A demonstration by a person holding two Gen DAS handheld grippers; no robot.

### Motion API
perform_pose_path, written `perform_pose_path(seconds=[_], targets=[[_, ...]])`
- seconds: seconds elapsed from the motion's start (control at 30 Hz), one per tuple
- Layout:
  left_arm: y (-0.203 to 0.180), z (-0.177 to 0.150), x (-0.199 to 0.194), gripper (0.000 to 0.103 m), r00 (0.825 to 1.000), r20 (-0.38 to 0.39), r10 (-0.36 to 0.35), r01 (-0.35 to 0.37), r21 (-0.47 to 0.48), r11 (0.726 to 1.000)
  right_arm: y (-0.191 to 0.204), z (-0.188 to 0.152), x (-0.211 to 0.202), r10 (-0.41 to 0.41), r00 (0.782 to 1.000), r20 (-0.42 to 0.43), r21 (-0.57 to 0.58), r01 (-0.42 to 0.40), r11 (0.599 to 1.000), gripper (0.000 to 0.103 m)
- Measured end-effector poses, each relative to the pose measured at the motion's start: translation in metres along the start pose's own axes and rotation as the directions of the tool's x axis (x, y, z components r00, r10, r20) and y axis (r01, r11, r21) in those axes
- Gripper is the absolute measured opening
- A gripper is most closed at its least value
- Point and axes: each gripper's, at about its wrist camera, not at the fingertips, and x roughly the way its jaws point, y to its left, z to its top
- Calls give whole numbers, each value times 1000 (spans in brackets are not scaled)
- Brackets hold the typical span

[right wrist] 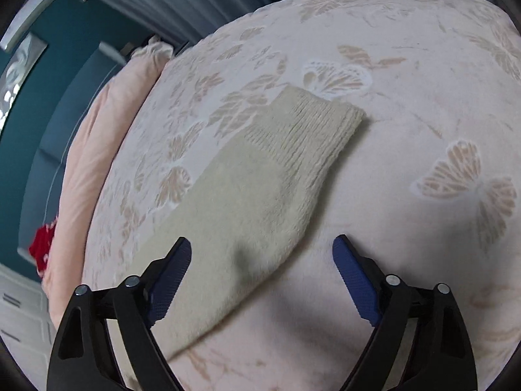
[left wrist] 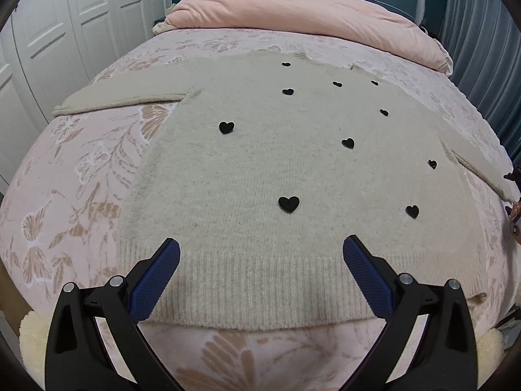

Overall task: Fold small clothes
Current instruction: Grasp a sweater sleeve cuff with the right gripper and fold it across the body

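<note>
Still wholly unfolded: cream sweater (left wrist: 260, 169) spread flat on the floral bedspread (left wrist: 65, 195), both sleeves out, right sleeve (right wrist: 260, 176) lying straight. No fold begun, all of them left. Left gripper (left wrist: 260, 251) spread wide over the ribbed hem, empty; right gripper (right wrist: 262, 247) likewise apart above that sleeve, gripping nothing.

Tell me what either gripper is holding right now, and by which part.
Nothing is held. The left gripper hangs open over the sweater's hem; the right gripper is open above the sleeve, pads not touching it.
</note>
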Motion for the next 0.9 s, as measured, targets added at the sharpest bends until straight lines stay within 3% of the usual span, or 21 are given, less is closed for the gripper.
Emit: perform_pose_path(seconds=[0.03,0.07,0.13,0.23,0.3,0.37,0.47,0.5,0.53,0.57,0.63,0.73,0.77,0.87,0.9], targets=[[0,2,3,98,1000,-5,-9,9,-4,1000,3,4,3,23,1000,3,3,-23,1000,50],[1,4,5,98,1000,-11,-17,17,-7,1000,10,9,8,40,999,-26,-3,-40,999,12],[3,9,10,98,999,-17,-30,29,-14,999,33,13,4,108,994,-13,-16,-108,994,14],[7,17,11,98,999,-1,-44,44,-33,998,110,0,-27,330,944,-12,-181,-327,928,13],[12,22,10,98,998,13,-57,57,-49,997,183,-33,-54,448,889,-92,-353,-450,820,13],[17,28,7,98,997,34,-75,78,-72,994,251,-82,-81,543,813,-210,-478,-570,668,13],[25,40,2,98,992,68,-110,118,-112,987,324,-174,-102,582,698,-417,-538,-706,461,17],[28,46,1,98,989,79,-124,133,-127,983,340,-207,-102,572,662,-485,-531,-742,409,16],[31,52,0,98,986,88,-138,150,-141,979,351,-239,-100,552,642,-532,-528,-762,375,16],[34,58,1,98,984,95,-153,167,-155,974,356,-269,-95,522,640,-564,-535,-765,359,17],[39,73,5,98,977,104,-184,200,-180,963,354,-318,-76,444,652,-615,-535,-758,372,18],[44,100,22,98,963,105,-248,265,-206,942,323,-348,-56,369,694,-618,-532,-715,454,19],[46,110,32,98,956,99,-277,292,-215,932,307,-344,-52,365,708,-604,-523,-699,488,22],[49,139,70,98,939,68,-338,343,-271,899,262,-310,-46,370,752,-545,-486,-644,591,53],[50,149,85,98,930,61,-363,364,-297,882,247,-294,-45,368,777,-511,-486,-614,622,55]])
